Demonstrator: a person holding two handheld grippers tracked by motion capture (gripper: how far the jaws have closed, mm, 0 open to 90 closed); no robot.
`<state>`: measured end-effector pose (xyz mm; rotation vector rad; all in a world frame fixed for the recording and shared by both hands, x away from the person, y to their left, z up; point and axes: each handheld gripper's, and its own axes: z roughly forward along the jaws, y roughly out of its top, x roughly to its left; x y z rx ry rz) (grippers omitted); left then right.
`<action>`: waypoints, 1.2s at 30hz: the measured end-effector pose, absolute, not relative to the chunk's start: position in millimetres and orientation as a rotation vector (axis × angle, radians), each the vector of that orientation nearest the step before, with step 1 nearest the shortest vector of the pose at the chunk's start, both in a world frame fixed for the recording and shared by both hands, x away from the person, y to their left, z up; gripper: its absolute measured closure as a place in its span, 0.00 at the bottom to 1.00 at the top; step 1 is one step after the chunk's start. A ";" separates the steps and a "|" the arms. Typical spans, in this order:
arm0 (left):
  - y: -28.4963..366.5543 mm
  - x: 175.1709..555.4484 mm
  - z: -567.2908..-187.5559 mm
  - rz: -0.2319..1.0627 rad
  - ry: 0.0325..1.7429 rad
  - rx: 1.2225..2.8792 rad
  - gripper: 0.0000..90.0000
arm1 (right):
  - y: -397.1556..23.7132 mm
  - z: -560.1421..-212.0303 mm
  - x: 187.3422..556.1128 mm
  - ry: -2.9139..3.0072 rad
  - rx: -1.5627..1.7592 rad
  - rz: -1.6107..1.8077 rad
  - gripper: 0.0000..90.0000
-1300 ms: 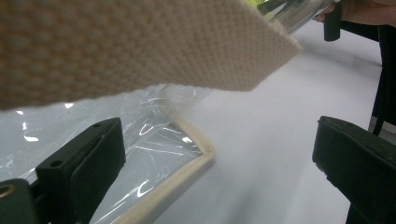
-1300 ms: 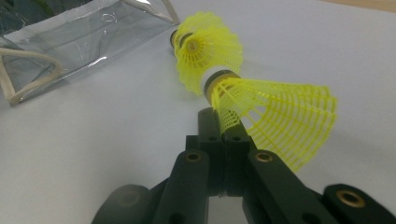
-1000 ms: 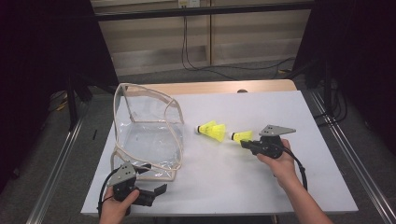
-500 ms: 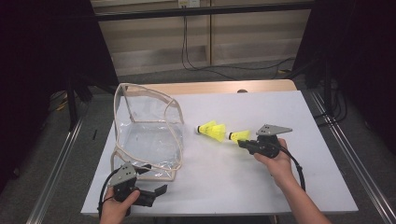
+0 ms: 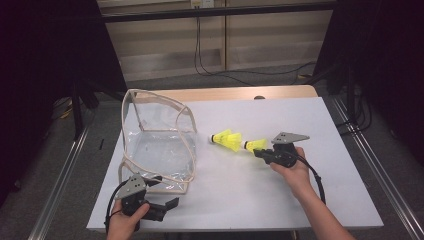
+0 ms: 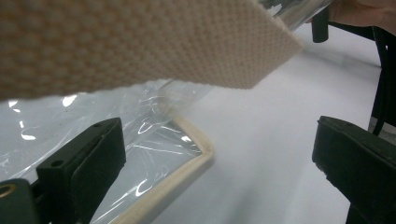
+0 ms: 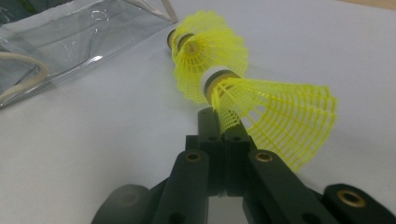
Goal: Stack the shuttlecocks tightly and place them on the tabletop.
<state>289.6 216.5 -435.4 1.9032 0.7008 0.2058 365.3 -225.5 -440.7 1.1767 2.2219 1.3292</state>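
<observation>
At the table's near edge I hold the left gripper [image 5: 161,206] low with its jaws spread wide and empty, just beside the cream-trimmed corner of the clear bag [image 5: 155,145]. Further in, my right gripper [image 5: 256,151] has its jaws pressed together on the skirt of a yellow shuttlecock [image 7: 275,116], holding it just above the white table [image 5: 300,200]. A second yellow shuttlecock [image 5: 225,138] lies just beyond it, between the held one and the bag.

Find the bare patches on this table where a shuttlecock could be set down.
Free: the far stretch of the white table, and the near middle between the left gripper and right gripper. Crowded: around the clear bag and two yellow shuttlecocks.
</observation>
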 end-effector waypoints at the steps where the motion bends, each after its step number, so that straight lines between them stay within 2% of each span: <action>1: 216.5 289.6 -435.1 0.213 0.701 1.906 0.03 | -225.7 -440.9 365.7 2.218 1.177 1.329 1.00; 36: 216.6 290.6 -435.2 0.204 0.706 1.895 0.03 | -216.1 -444.2 382.6 2.204 1.246 1.349 1.00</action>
